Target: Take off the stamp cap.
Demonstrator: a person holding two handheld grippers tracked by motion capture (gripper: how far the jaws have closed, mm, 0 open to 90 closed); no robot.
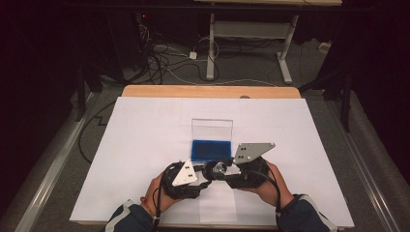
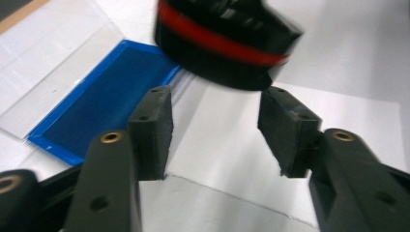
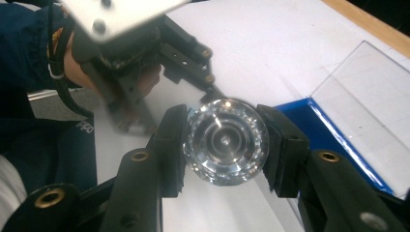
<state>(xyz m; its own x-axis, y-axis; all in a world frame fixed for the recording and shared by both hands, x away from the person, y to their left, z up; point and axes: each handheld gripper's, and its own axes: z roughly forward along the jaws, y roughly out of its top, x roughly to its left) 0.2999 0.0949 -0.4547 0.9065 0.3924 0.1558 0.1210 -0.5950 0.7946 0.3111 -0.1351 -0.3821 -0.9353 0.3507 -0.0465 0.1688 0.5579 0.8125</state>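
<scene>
A round black piece with a clear faceted lens (image 3: pixel 225 140) hangs between both grippers above the table's front (image 1: pixel 218 169). My right gripper (image 3: pixel 225 145) is shut on its lens rim, one pad on each side. In the left gripper view the piece's black body with a red band (image 2: pixel 222 43) sits at the tips of my left gripper (image 2: pixel 216 96). The tips bear on its near end, while the pads farther back have only white paper between them. The left gripper (image 3: pixel 212 87) comes in behind the lens.
A blue-lined case (image 1: pixel 211 150) lies open just beyond the grippers, its clear lid (image 1: pixel 212 129) standing up at the back. White paper covers the wooden table (image 1: pixel 208 91). A smaller sheet (image 1: pixel 217 205) lies at the front edge. Cables and a desk frame lie on the floor beyond.
</scene>
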